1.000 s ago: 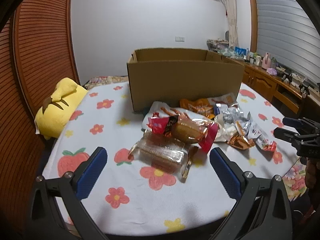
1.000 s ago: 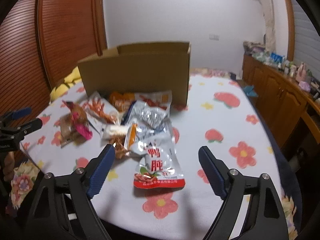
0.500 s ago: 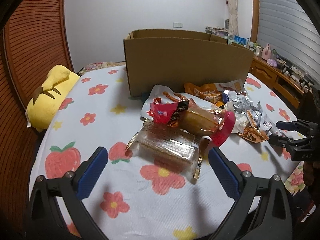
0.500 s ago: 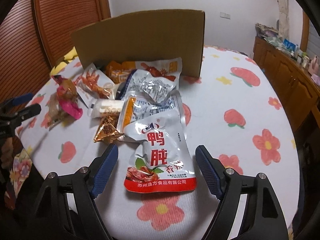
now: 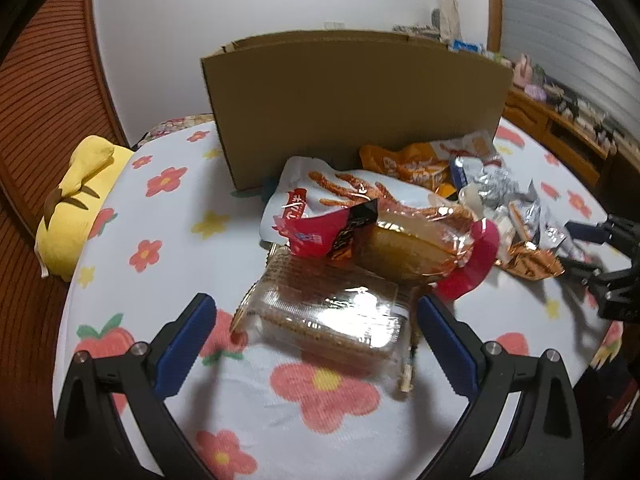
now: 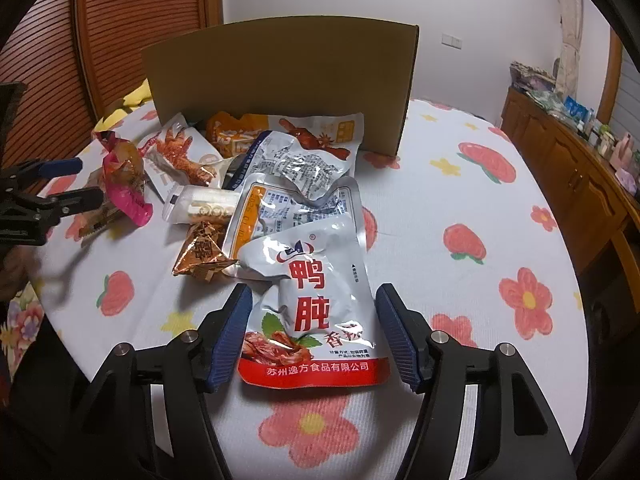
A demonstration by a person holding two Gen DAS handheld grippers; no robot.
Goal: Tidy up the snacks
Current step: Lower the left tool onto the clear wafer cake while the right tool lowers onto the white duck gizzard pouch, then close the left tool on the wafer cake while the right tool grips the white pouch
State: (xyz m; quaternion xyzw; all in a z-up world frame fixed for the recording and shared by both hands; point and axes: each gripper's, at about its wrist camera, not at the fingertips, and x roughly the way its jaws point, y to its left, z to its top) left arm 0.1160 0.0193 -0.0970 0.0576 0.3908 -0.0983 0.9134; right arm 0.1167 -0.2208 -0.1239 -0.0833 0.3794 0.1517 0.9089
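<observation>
A pile of snack packets lies on the flowered bed cover in front of a tall cardboard box (image 5: 352, 104), which also shows in the right wrist view (image 6: 280, 80). My left gripper (image 5: 316, 320) is open, its fingers on either side of a clear pack of wafers (image 5: 324, 312). A bun in a red wrapper (image 5: 404, 244) rests on the pack's far end. My right gripper (image 6: 314, 316) is open around the near end of a silver and red pouch with Chinese print (image 6: 316, 304). Each gripper shows in the other's view, the left (image 6: 60, 184) and the right (image 5: 588, 248).
A yellow plush pillow (image 5: 76, 204) lies at the bed's left edge by a slatted wooden wall. A wooden sideboard with small items (image 6: 580, 148) runs along the right. More packets, silver (image 6: 304, 168), orange (image 5: 408, 168) and a gold pyramid (image 6: 202, 252), lie between the grippers.
Both grippers have moved forward and down toward the pile. The left now straddles the wafer pack, the right straddles the silver and red pouch. Nothing has been gripped.
</observation>
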